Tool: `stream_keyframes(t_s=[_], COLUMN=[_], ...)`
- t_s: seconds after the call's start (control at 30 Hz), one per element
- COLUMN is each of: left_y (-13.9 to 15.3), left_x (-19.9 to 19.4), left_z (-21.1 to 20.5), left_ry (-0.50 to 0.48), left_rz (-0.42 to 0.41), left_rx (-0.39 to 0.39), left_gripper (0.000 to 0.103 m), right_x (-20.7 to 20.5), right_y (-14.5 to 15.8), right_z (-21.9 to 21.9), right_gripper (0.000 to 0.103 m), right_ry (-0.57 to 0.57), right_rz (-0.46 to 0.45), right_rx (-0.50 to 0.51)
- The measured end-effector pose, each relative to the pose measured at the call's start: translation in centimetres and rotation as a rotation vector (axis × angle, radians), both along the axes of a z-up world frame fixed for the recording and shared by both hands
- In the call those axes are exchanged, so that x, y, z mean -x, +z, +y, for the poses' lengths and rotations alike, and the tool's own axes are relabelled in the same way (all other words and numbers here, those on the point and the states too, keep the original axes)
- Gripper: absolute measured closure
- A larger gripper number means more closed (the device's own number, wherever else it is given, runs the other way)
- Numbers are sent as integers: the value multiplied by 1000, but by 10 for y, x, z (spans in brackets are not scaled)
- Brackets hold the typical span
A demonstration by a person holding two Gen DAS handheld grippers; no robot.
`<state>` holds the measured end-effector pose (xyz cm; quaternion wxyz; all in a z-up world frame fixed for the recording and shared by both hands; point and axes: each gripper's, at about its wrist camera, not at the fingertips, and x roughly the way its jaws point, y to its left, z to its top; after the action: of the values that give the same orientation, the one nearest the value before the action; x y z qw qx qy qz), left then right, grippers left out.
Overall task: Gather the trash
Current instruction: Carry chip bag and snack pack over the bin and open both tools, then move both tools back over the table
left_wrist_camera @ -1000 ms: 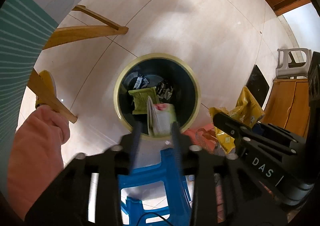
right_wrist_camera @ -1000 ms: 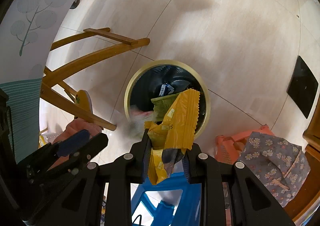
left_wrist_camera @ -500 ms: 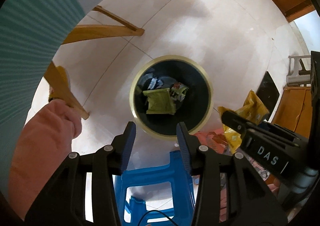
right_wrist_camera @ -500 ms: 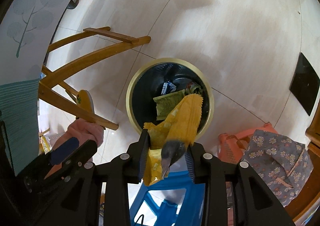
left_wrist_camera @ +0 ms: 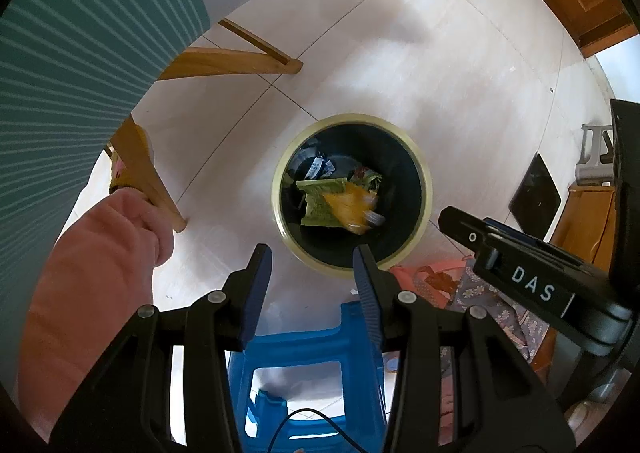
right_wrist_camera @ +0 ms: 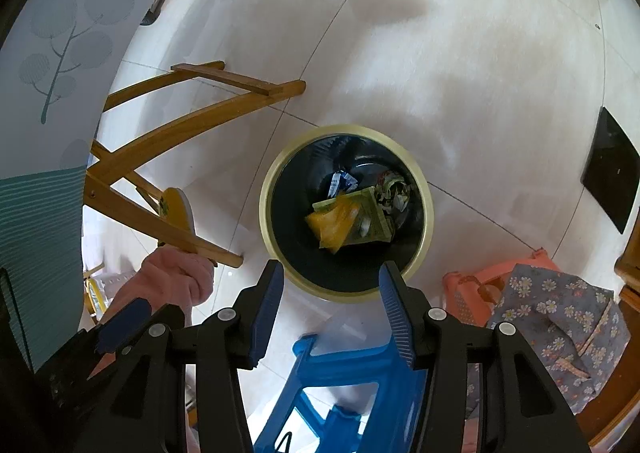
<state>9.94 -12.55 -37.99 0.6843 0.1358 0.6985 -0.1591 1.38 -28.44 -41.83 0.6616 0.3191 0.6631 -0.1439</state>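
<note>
A: 2 grippers in view, both pointing down over the trash bin [right_wrist_camera: 425, 189], which stands on the pale tiled floor [right_wrist_camera: 460, 65].

B: State of the right gripper [right_wrist_camera: 331, 281]?

A: Jaws are opening, blue pads apart, nothing between them. Bin rim shows through the gap.

B: Left gripper [left_wrist_camera: 312, 265]?

A: Jaws apart and empty. Through the gap: bare floor and the near edge of the bin.

B: Where is the trash?

A: Inside the bin. 1 yellow wrapper [right_wrist_camera: 334, 223], blurred, lies on top of a green wrapper [right_wrist_camera: 374, 221]. Beside them sit a crumpled printed wrapper [right_wrist_camera: 394, 189] and a small blue-and-white scrap [right_wrist_camera: 340, 181]. The left wrist view shows the same pile, yellow wrapper [left_wrist_camera: 350, 207] again blurred.

B: Surroundings?

A: Blue plastic stool [right_wrist_camera: 348, 385] directly under both grippers. Orange stool with a floral cloth [right_wrist_camera: 560, 329] to the right of the bin. Wooden chair legs [right_wrist_camera: 192, 117] to the left, with a yellow slipper [right_wrist_camera: 176, 209] against them. Pink sleeve [left_wrist_camera: 88, 277] at the left of the left wrist view. Dark flat panel [right_wrist_camera: 610, 169] on the floor, well apart from the bin.
</note>
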Motion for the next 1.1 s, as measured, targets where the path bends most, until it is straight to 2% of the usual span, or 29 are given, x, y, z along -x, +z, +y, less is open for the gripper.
stream_keyframes(t_s=[0.27,0.47,0.83,1.1], left_y=[14,38,111,187], left_x=[4,12,34,35], left_z=[5,6,22,54], left_ry=[15,-1,-91,-82], left_rz=[-27,-44,-95,-162], left_rx=[11,41,60,158], left_gripper=[64,64,64,64], right_x=[4,14,36,44], right_y=[14,41,115,178], right_z=[1,7,44,80], right_gripper=[52,52,52,52], right_ry=[10,39,90,169], right_rz=[-17,12,-50,-118], right_rx=[26,95,115,136])
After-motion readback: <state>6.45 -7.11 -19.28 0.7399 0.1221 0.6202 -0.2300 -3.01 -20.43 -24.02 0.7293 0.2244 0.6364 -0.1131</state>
